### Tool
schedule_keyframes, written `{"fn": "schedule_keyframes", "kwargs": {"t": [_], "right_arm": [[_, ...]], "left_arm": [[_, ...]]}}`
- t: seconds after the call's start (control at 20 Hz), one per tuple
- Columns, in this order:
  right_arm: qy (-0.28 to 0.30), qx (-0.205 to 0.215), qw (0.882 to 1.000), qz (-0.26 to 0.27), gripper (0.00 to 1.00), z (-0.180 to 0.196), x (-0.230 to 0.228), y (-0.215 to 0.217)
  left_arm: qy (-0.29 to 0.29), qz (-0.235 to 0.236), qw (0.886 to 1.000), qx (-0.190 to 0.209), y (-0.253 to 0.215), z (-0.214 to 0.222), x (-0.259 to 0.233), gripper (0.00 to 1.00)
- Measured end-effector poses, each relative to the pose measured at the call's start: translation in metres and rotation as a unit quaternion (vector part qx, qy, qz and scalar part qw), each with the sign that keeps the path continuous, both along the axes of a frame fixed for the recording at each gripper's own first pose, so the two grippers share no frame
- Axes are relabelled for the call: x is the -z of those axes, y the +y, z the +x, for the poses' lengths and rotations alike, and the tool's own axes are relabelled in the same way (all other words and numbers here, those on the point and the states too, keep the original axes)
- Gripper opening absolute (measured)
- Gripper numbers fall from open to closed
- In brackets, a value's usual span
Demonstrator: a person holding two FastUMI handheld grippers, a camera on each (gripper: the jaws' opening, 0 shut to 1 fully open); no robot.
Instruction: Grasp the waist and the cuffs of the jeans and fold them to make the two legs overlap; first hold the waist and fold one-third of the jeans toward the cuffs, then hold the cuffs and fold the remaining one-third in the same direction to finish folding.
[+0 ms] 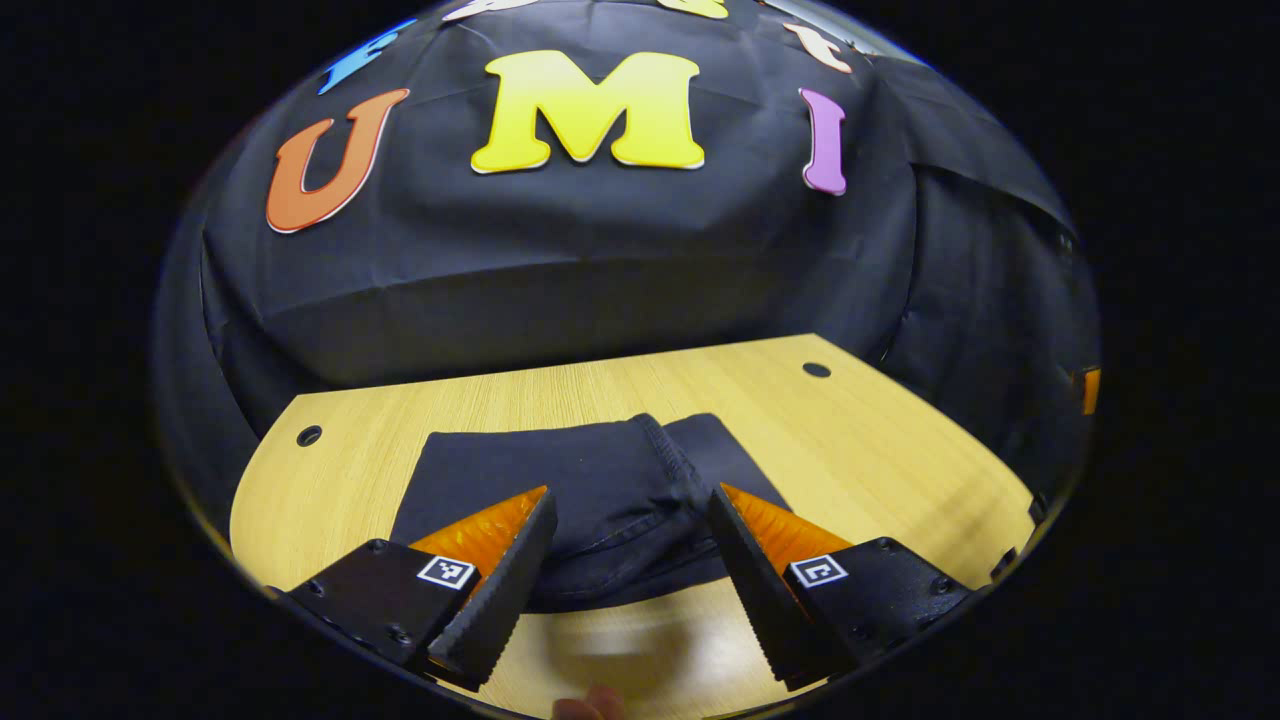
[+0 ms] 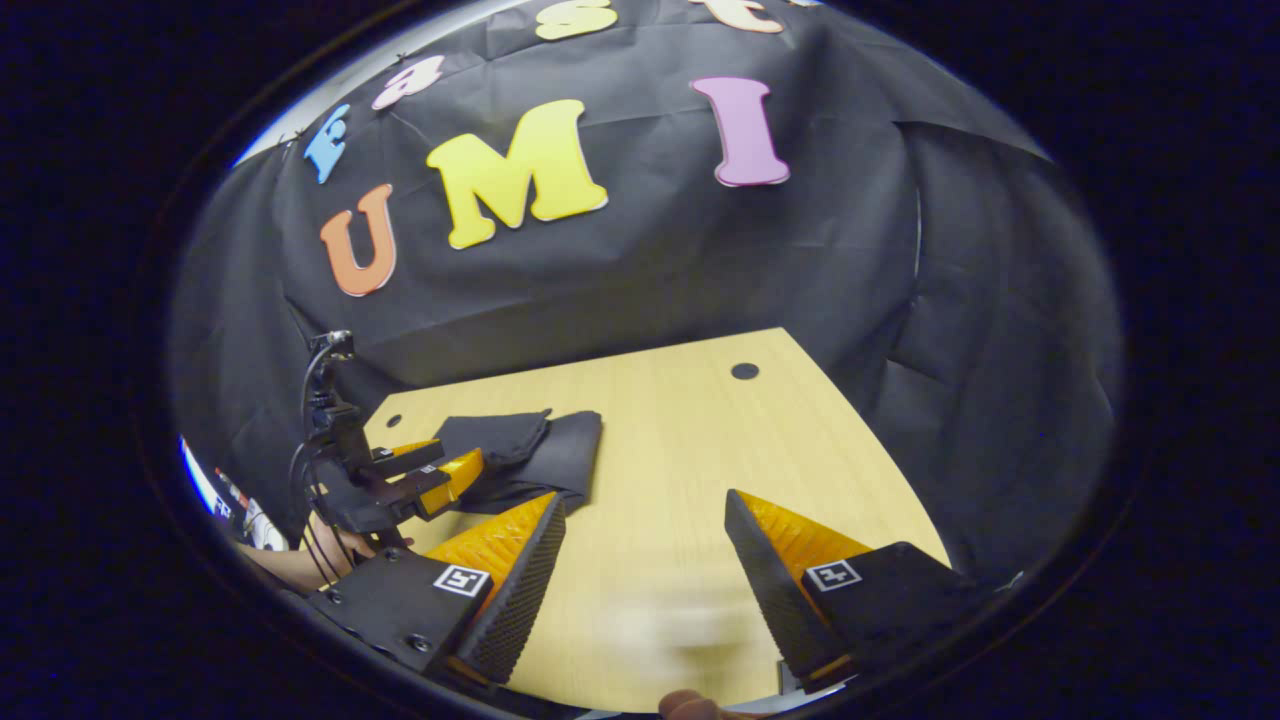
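Dark jeans (image 1: 600,500) lie folded into a compact bundle on the wooden table (image 1: 880,440). In the left gripper view my left gripper (image 1: 632,545) stands open just above the bundle's near edge, one finger on each side, nothing pressed between them. In the right gripper view the same jeans (image 2: 530,455) lie at the left of the table (image 2: 680,440), with the left gripper (image 2: 440,470) hovering at their near side. My right gripper (image 2: 645,565) is open over bare wood to the right of the jeans, holding nothing.
Black cloth walls close off the back and the right side of the table. Small round holes (image 1: 816,369) sit near the table's far corners. A hand and cables (image 2: 320,520) hold the left gripper at the left edge of the right gripper view.
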State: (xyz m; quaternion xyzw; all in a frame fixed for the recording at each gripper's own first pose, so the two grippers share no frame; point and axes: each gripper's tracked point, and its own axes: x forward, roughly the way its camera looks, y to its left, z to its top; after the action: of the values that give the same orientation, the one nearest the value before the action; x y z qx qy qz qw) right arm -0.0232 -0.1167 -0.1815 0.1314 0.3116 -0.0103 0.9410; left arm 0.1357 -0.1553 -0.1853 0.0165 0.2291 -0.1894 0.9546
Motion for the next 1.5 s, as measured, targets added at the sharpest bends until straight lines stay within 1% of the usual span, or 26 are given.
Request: {"fn": "schedule_keyframes", "kwargs": {"t": [0.1, 0.15, 0.2, 0.25, 0.3, 0.35, 0.5, 0.7, 0.75, 0.8, 0.9, 1.0, 1.15, 1.2, 1.35, 1.5], "right_arm": [[-0.015, -0.018, 1.0, -0.002, 0.99, 0.008, -0.012, 0.017], [-0.024, -0.026, 0.999, -0.003, 0.94, 0.011, -0.018, 0.025], [-0.033, -0.033, 0.999, -0.01, 1.0, 0.015, -0.024, 0.033], [-0.045, -0.042, 0.998, -0.021, 0.94, 0.02, -0.031, 0.039], [-0.057, -0.051, 0.996, -0.034, 0.99, 0.025, -0.038, 0.047], [-0.071, -0.059, 0.995, -0.039, 0.99, 0.027, -0.046, 0.057], [-0.115, -0.079, 0.989, -0.051, 0.98, 0.04, -0.074, 0.087], [-0.17, -0.094, 0.979, -0.055, 1.0, 0.051, -0.109, 0.118], [-0.181, -0.095, 0.977, -0.055, 1.0, 0.053, -0.117, 0.124], [-0.192, -0.092, 0.975, -0.058, 0.93, 0.056, -0.125, 0.129], [-0.212, -0.08, 0.972, -0.064, 0.93, 0.06, -0.139, 0.134], [-0.234, -0.054, 0.968, -0.077, 0.93, 0.06, -0.152, 0.131], [-0.247, -0.041, 0.964, -0.084, 0.93, 0.058, -0.157, 0.138], [-0.246, -0.037, 0.965, -0.084, 0.98, 0.057, -0.155, 0.14], [-0.239, -0.029, 0.967, -0.084, 0.98, 0.056, -0.149, 0.141], [-0.26, -0.012, 0.961, -0.087, 0.98, 0.058, -0.161, 0.137]], "left_arm": [[-0.011, -0.021, 1.0, 0.002, 0.007, -0.009, -0.022, 0.98], [-0.022, -0.03, 0.999, -0.002, 0.015, -0.011, -0.035, 0.98], [-0.033, -0.036, 0.999, -0.01, 0.025, -0.012, -0.049, 0.98], [-0.04, -0.046, 0.998, -0.02, 0.036, -0.017, -0.063, 0.98], [-0.045, -0.057, 0.997, -0.028, 0.046, -0.019, -0.076, 0.98], [-0.05, -0.064, 0.996, -0.043, 0.058, -0.02, -0.089, 0.97], [-0.086, -0.087, 0.99, -0.077, 0.091, -0.021, -0.139, 0.97], [-0.15, -0.093, 0.979, -0.102, 0.123, -0.031, -0.207, 0.98], [-0.161, -0.096, 0.976, -0.108, 0.129, -0.033, -0.222, 0.98], [-0.17, -0.101, 0.974, -0.112, 0.134, -0.036, -0.235, 0.98], [-0.179, -0.105, 0.97, -0.126, 0.145, -0.041, -0.253, 0.98], [-0.187, -0.103, 0.967, -0.139, 0.152, -0.049, -0.257, 0.98], [-0.203, -0.078, 0.964, -0.155, 0.161, -0.061, -0.266, 0.98], [-0.205, -0.073, 0.963, -0.161, 0.162, -0.061, -0.267, 0.98], [-0.213, -0.071, 0.96, -0.165, 0.163, -0.061, -0.266, 0.98], [-0.216, -0.072, 0.961, -0.158, 0.16, -0.064, -0.266, 0.98]]}}
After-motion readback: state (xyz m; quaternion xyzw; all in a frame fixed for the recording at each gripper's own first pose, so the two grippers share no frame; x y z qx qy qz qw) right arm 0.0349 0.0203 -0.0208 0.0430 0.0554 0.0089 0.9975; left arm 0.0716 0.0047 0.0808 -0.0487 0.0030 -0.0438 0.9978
